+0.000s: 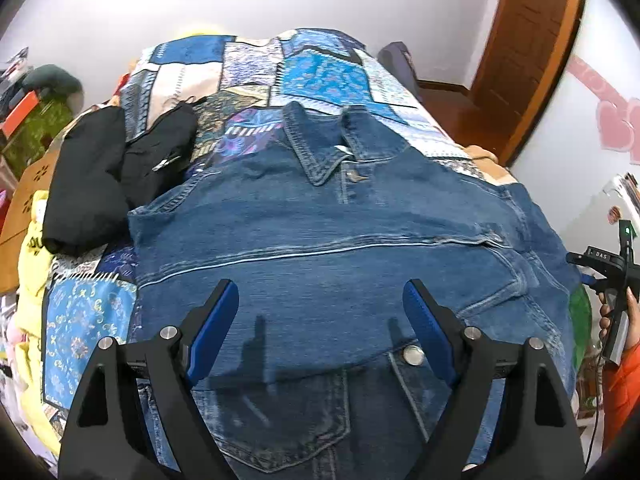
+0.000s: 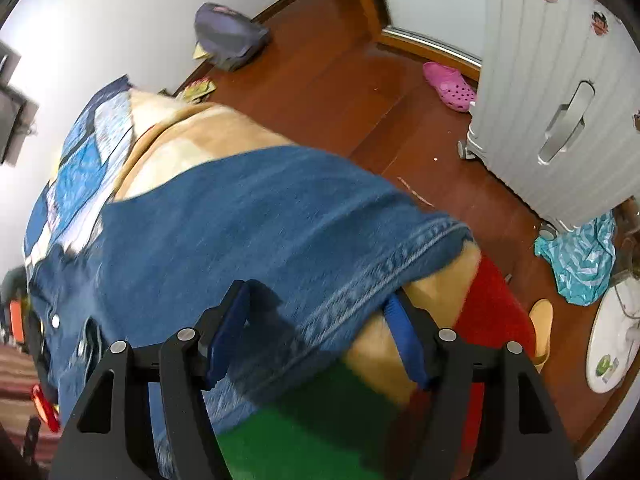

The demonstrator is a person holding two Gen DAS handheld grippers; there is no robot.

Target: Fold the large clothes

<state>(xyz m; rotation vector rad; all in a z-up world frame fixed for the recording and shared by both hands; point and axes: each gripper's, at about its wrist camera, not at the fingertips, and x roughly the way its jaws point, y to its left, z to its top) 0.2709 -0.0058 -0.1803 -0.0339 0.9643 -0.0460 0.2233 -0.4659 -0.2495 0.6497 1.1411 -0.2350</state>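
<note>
A blue denim jacket (image 1: 320, 232) lies spread on the bed, collar (image 1: 320, 148) toward the far end, one sleeve folded across the chest. My left gripper (image 1: 320, 304) hovers open and empty over the jacket's lower front. My right gripper (image 2: 316, 312) is open at the bed's right edge; the jacket's sleeve cuff (image 2: 400, 256) hangs there between its blue fingers (image 2: 228, 328), held by neither. The right gripper also shows at the far right of the left wrist view (image 1: 612, 272).
A patchwork quilt (image 1: 280, 68) covers the bed. Black folded clothes (image 1: 100, 176) lie at its left, yellow fabric (image 1: 32, 256) beyond. Right of the bed are wooden floor, a white ribbed suitcase (image 2: 560, 100), a pink clog (image 2: 448, 86) and a grey bag (image 2: 228, 36).
</note>
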